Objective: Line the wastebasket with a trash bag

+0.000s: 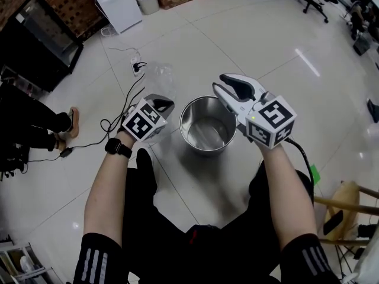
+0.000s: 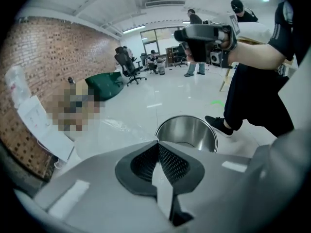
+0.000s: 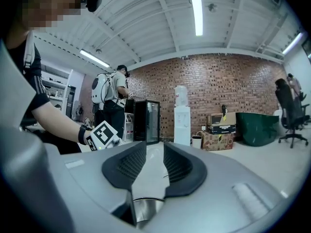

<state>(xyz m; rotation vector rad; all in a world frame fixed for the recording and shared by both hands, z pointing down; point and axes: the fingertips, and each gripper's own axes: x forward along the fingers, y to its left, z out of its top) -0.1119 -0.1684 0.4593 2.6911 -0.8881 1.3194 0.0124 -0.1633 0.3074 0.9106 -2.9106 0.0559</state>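
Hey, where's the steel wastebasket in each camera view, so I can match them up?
Head view: the wastebasket sits at the centre of the picture.
Left gripper view: wastebasket right of centre, just beyond the jaw tips.
Right gripper view: wastebasket at the bottom edge, glimpsed between the jaws.
Shared landmark: the brick wall.

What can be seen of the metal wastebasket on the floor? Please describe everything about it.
The wastebasket is a round, open-topped pail of shiny silvery metal. It stands upright on the pale tiled floor before the person, between the left gripper and the right gripper; neither seems to touch it. Its inside looks empty, with no liner.
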